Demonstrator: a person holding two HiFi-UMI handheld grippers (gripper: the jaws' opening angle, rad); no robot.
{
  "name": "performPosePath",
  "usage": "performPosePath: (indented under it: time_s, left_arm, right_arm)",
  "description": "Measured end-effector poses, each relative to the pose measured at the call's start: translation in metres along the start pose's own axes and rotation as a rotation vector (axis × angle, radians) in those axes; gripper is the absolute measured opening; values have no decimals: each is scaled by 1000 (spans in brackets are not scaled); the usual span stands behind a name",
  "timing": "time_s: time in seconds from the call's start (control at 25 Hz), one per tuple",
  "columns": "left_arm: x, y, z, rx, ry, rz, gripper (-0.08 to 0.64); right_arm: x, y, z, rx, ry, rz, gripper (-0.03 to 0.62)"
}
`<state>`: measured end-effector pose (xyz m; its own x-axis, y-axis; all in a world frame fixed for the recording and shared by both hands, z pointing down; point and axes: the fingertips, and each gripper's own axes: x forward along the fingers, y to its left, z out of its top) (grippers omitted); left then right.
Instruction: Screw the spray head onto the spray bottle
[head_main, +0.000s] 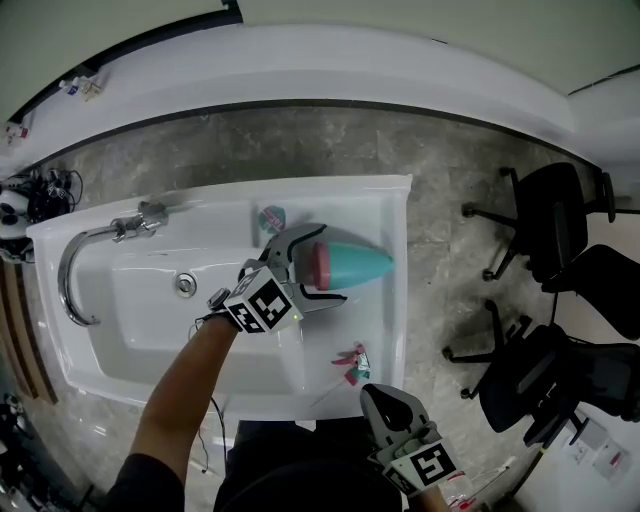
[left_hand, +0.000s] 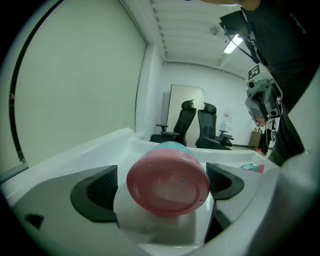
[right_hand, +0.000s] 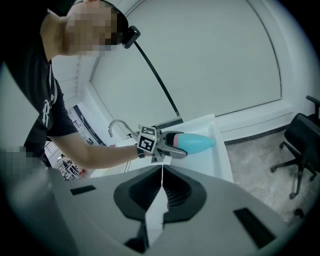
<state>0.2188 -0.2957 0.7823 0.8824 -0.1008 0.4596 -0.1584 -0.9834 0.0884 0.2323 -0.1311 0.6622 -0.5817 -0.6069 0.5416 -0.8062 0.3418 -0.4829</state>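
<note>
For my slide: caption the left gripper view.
Open left claw straddling the pink-bottomed spray bottle lying on the sink.

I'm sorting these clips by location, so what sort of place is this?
Probably an office or lab room rather than a home bathroom: a white sink with a chrome faucet stands on a grey stone-look floor, and black office chairs stand close beside it.

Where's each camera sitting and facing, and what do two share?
Head view: on the head, steeply down at the sink; left forearm, left gripper, right gripper show.
Left gripper view: on that gripper, along its open fingers at the spray bottle's pink base; dark shirt right.
Right gripper view: on that gripper, over its shut fingers toward the sink; left forearm, dark shirt left.
Shared: all show the spray bottle.
</note>
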Motion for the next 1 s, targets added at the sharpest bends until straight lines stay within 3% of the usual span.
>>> performPosePath:
  time_s: [0.16, 0.28, 0.4, 0.48, 0.8, 1.0]
  left_arm:
    - [3, -3, -7, 48, 43, 3, 528]
    - [6, -1, -16, 109, 99, 6, 526]
    - [9, 0, -19, 123, 132, 19, 522]
    - [12, 0, -20, 127, 146, 35, 469]
    - [11, 4, -17, 68, 154, 34, 457]
    - [10, 9, -12, 6, 130, 44, 457]
  right_arm:
    - [3, -15, -23, -16, 86, -32, 2]
    - [15, -34, -49, -11, 186, -97, 2]
    - [20, -46, -69, -37, 263, -154, 5]
    - [21, -51, -83, -62, 318, -180, 47]
    - [41, -66, -117, -176, 512, -235, 132]
    - [49, -69, -128, -212, 604, -244, 144]
